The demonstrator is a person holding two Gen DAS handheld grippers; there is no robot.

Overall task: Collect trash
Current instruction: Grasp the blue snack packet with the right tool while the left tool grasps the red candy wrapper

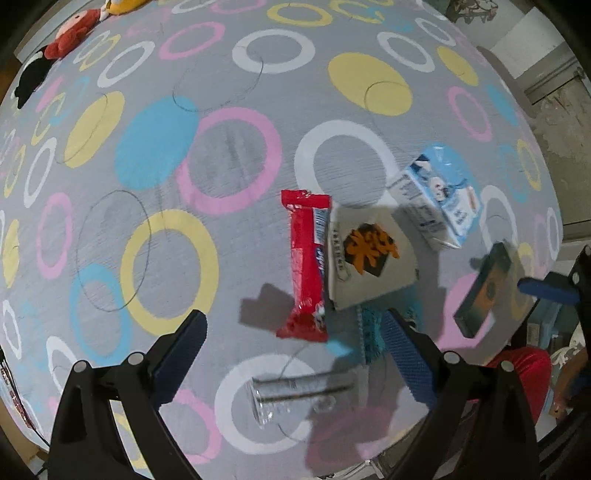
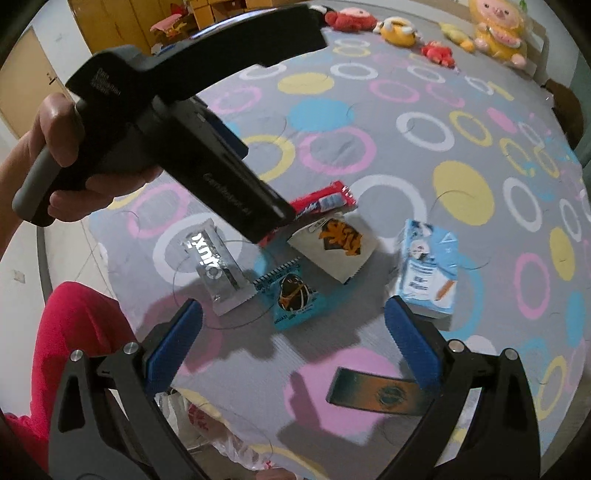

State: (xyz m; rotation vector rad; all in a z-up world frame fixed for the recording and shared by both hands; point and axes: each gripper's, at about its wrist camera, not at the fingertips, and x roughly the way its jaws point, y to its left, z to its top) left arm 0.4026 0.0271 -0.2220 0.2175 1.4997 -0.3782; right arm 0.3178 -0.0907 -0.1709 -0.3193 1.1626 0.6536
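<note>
A table (image 2: 424,92) covered by a grey cloth printed with coloured rings is seen in both views, and the trash is gathered in a loose cluster near its close edge. The largest piece, a blue and white carton (image 2: 428,269), is stood a little apart on the right. Beside it a white paper packet with an orange print (image 2: 336,243) is laid, its edge touching a red wrapper (image 1: 306,266). A teal sachet (image 2: 291,295) is partly tucked under the white packet, and a silver foil wrapper (image 2: 218,262) lies next to it. A dark flat box (image 2: 376,395) is set nearest the edge, apart from the rest. Plush toys (image 2: 495,33) are lined along the far side and are judged not to be trash.

The left gripper (image 1: 291,354) is held above the cluster with its jaws spread wide and nothing between them; the red wrapper and silver foil are framed between its fingers. The right gripper (image 2: 291,347) is likewise spread and empty, over the teal sachet and dark box. A thin plastic bag (image 2: 221,435) is glimpsed below the table edge, probably the collection point.

Trouble could be caused by the overlap: if the red wrapper is pinched, the white packet may be dragged along or dropped. Thin foil could slip from the pads, and the two grippers, held close together, could be knocked against each other
</note>
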